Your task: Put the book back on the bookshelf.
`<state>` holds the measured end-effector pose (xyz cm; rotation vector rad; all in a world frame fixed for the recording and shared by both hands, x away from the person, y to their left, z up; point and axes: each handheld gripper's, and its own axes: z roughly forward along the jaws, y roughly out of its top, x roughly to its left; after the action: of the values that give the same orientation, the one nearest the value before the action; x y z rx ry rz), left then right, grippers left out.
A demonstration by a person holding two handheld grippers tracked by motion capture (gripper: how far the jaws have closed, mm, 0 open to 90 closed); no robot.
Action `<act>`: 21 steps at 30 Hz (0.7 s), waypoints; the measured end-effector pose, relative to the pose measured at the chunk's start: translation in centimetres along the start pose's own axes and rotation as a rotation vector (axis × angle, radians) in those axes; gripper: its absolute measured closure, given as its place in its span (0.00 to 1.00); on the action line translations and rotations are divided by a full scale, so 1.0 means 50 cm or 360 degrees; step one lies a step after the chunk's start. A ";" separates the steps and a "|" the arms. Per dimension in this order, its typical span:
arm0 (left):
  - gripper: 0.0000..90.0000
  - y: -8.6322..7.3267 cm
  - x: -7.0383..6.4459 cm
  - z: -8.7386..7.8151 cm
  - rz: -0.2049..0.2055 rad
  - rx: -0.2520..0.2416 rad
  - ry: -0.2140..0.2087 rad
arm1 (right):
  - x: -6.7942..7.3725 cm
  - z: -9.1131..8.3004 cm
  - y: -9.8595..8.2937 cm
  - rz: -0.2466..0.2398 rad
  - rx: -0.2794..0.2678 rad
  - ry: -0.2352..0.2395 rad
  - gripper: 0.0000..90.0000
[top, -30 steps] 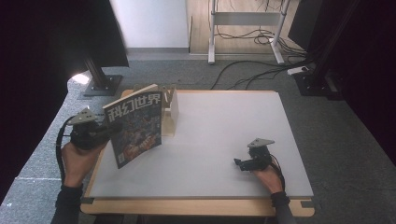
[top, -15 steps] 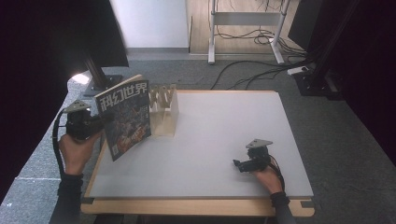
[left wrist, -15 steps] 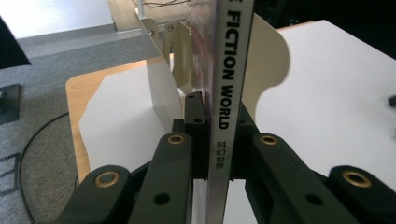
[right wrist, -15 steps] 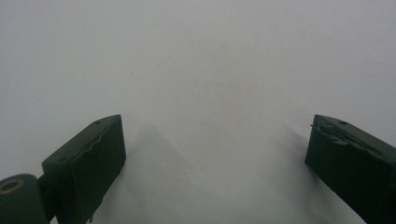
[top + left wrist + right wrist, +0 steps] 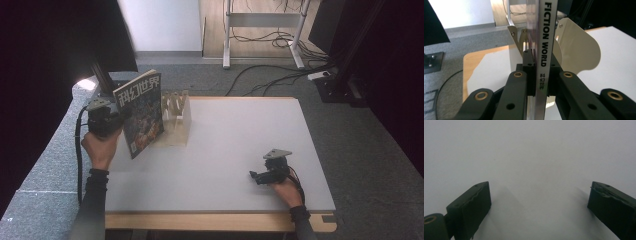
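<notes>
Jaws of left gripper (image 5: 541, 75) clamp upright magazine (image 5: 141, 114) spine.

Printed down the magazine's spine (image 5: 545, 45): "FICTION WORLD", with "科幻世界" below it. Repeated in large white characters across the top of the magazine's cover (image 5: 141, 89): "科幻世界".

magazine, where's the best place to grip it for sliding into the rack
By the spine, as the left hand-held gripper does now: its jaws pinch the magazine from behind, on the side away from the rack. Held upright, its thin free edge leads towards the rack's slots.
</notes>
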<state>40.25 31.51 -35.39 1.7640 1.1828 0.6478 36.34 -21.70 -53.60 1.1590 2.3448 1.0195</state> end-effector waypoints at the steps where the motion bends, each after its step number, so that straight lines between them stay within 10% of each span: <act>1: 0.92 -0.003 0.000 0.007 -0.0001 0.0010 -0.0004 | 0.000 0.000 0.000 -0.0002 0.0000 0.0000 0.04; 16: 0.88 -0.008 -0.012 0.005 0.0056 0.0504 -0.0201 | 0.000 0.000 0.000 -0.0004 0.0000 0.0002 0.04; 21: 0.90 -0.013 -0.013 0.020 0.0059 0.0412 -0.0156 | 0.000 0.000 0.000 -0.0003 0.0002 0.0004 0.04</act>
<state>40.47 30.62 -36.42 2.0139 1.2112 0.4388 36.36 -21.71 -53.60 1.1563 2.3480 1.0198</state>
